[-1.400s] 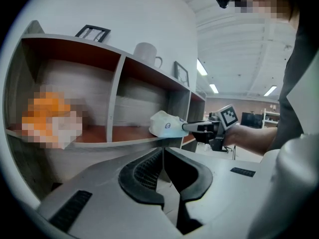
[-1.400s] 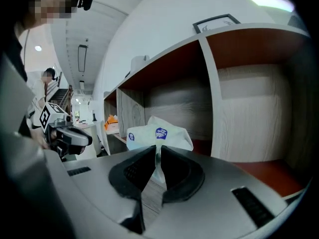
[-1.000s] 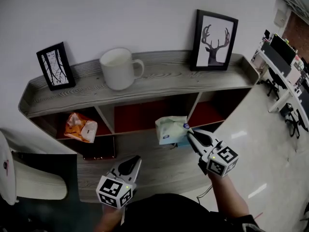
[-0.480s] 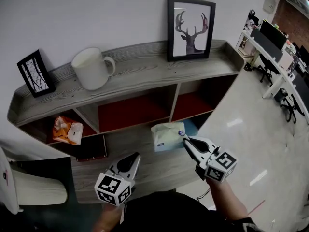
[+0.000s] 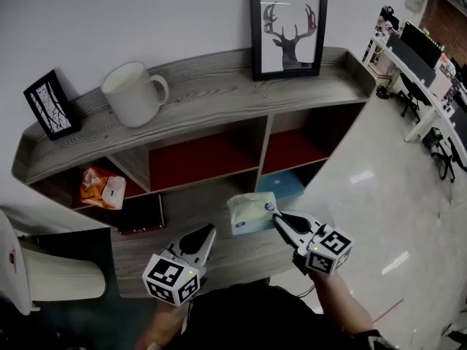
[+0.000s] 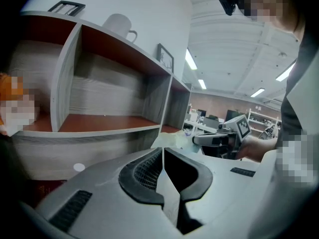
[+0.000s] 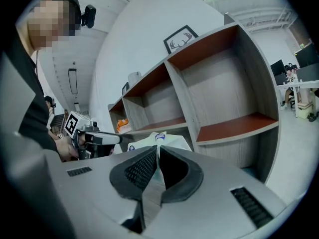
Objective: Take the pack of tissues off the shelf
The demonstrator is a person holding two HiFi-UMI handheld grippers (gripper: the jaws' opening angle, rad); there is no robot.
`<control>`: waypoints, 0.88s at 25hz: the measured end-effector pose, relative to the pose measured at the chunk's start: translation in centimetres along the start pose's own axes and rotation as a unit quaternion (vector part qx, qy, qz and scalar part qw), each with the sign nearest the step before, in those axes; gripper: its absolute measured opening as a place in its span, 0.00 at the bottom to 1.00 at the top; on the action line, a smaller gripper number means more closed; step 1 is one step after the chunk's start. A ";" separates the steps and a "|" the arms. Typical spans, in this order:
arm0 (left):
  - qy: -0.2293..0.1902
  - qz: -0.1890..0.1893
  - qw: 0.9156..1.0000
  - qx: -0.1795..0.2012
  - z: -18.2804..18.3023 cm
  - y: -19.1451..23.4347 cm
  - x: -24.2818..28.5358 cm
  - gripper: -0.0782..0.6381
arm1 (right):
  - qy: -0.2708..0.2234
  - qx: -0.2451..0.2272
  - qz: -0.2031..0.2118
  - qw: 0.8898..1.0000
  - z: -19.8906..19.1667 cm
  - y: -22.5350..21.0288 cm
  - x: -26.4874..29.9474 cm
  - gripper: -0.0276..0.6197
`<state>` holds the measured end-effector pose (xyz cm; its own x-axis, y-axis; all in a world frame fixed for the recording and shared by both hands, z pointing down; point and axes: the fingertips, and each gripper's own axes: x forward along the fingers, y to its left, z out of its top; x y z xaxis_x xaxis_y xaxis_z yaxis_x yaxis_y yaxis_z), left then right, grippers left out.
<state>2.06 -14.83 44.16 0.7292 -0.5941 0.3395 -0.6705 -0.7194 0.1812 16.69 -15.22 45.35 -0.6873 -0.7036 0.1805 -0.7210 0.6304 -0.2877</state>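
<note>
The pale green-white pack of tissues (image 5: 250, 214) hangs in front of the grey shelf (image 5: 219, 97), outside its compartments and over the lower ledge. My right gripper (image 5: 276, 217) is shut on the pack's right edge. In the right gripper view the pack (image 7: 159, 139) pokes out just beyond the closed jaws of the right gripper (image 7: 157, 151). My left gripper (image 5: 210, 229) sits lower left of the pack, shut, with nothing in it. The left gripper view shows its closed jaws (image 6: 163, 151), with the pack (image 6: 172, 139) and the right gripper (image 6: 219, 139) beyond them.
On the shelf top stand a white mug (image 5: 131, 93), a deer picture (image 5: 287, 28) and a small black frame (image 5: 49, 104). An orange snack bag (image 5: 101, 188) lies in the left compartment, a dark flat item (image 5: 140, 214) below it. White chair (image 5: 44, 275) at left; desks far right.
The right gripper has drawn the tissue pack back from the shelf and down toward me. The left gripper has hardly moved. The head view has shifted.
</note>
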 end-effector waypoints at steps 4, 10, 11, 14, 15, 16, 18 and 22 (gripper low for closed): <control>0.006 0.006 1.000 -0.004 -0.4 0.0 -0.2 0.14 | 0.025 0.012 0.007 1.000 -2.3 -0.2 0.7 0.08; 0.014 0.018 1.000 -0.011 -1.0 0.1 -0.5 0.14 | 0.066 0.029 0.021 0.997 -6.1 -0.7 2.1 0.08; 0.015 0.019 1.000 -0.012 -1.1 0.1 -0.6 0.14 | 0.074 0.032 0.023 0.996 -6.8 -0.8 2.3 0.08; 0.017 0.026 0.999 -0.015 -1.2 0.1 -0.7 0.14 | 0.090 0.049 0.030 0.994 -8.8 -1.1 3.0 0.08; 0.018 0.028 0.999 -0.017 -1.3 0.2 -0.7 0.14 | 0.096 0.056 0.032 0.993 -9.4 -1.3 3.2 0.08; 0.018 0.030 0.999 -0.018 -1.3 0.2 -0.7 0.14 | 0.103 0.061 0.033 0.992 -10.1 -1.5 3.4 0.08; 0.019 0.034 0.999 -0.021 -1.5 0.3 -0.8 0.14 | 0.121 0.064 0.033 0.990 -11.7 -1.9 4.0 0.08; 0.020 0.039 0.999 -0.029 -1.8 0.3 -0.8 0.14 | 0.167 0.054 0.029 0.984 -15.3 -3.1 5.2 0.08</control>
<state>1.02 -13.95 45.60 0.6694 -0.6315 0.3913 -0.7324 -0.6493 0.2050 13.97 -15.83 61.62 -0.7312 -0.5092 0.4539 -0.6780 0.6157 -0.4015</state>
